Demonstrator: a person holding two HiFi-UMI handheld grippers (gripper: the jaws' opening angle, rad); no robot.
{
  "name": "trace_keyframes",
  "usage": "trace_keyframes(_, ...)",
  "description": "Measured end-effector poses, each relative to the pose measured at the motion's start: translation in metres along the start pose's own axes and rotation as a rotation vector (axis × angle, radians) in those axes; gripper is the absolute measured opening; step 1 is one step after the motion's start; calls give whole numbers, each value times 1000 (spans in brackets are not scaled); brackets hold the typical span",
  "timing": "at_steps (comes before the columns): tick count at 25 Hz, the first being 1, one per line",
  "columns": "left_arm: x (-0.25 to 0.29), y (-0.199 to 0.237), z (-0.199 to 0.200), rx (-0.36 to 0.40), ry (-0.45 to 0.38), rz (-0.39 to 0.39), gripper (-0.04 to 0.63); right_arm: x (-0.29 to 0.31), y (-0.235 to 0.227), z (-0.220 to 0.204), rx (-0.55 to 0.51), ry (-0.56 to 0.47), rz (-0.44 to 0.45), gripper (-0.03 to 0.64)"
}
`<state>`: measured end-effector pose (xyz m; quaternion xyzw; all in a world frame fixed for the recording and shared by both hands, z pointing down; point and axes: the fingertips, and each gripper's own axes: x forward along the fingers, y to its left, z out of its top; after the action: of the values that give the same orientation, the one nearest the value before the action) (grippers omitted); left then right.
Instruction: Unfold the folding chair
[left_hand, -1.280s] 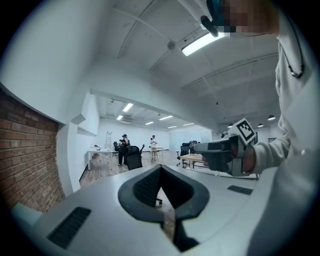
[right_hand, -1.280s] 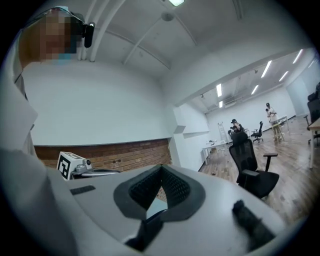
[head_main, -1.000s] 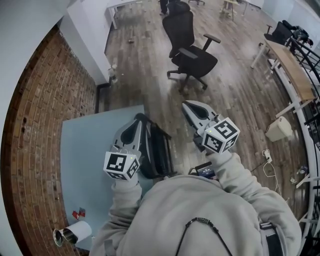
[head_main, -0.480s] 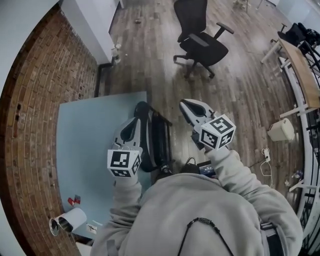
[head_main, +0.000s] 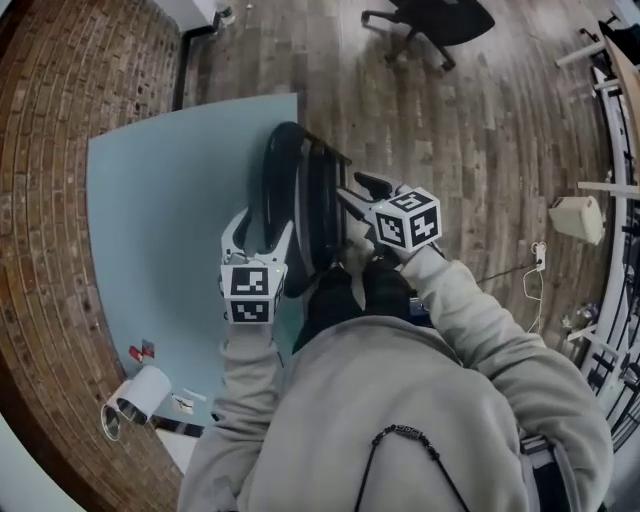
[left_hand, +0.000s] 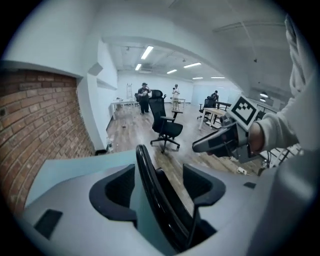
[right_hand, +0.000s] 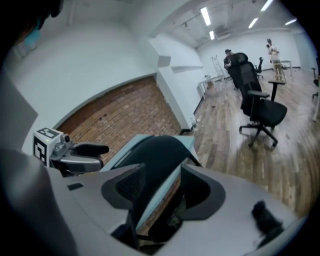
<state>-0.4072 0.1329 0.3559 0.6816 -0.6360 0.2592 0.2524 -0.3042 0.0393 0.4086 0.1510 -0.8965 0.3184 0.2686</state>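
The folded black chair (head_main: 300, 185) stands upright on a pale blue mat (head_main: 170, 200). My left gripper (head_main: 262, 226) is at the chair's left side, and its jaws are opening with the curved backrest edge (left_hand: 145, 165) between them; the pads do not press on it. My right gripper (head_main: 352, 190) reaches in from the right. Its jaws are opening too, and they straddle the chair's black back (right_hand: 160, 150) without gripping. Each gripper shows in the other's view: the right gripper (left_hand: 225, 142) and the left gripper (right_hand: 75, 152).
A black office chair (head_main: 440, 20) stands on the wood floor beyond the mat. A brick wall (head_main: 50, 150) runs along the left. A white paper roll (head_main: 135, 400) lies by the mat's near corner. A pale box (head_main: 575, 215) and table legs are at the right.
Both grippers have dropped from in front of my chest to the folded chair's top. Their jaws, shut before, now stand apart around the chair. The head view has tipped further down.
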Motion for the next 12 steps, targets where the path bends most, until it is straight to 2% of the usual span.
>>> trace_keyframes(2, 18, -3, -21, -33, 71, -47, 329, 34, -12, -37, 46, 93, -11, 243)
trace_keyframes(7, 52, 2, -47, -73, 180, -126, 369, 110, -30, -109, 75, 286, -47, 292)
trace_keyframes(9, 62, 7, -59, -60, 234, -127, 396, 134, -36, -133, 71, 348, -67, 324)
trace_keyframes(12, 71, 4, -72, -33, 312, -153, 407, 159, -45, -162, 155, 410, -86, 345)
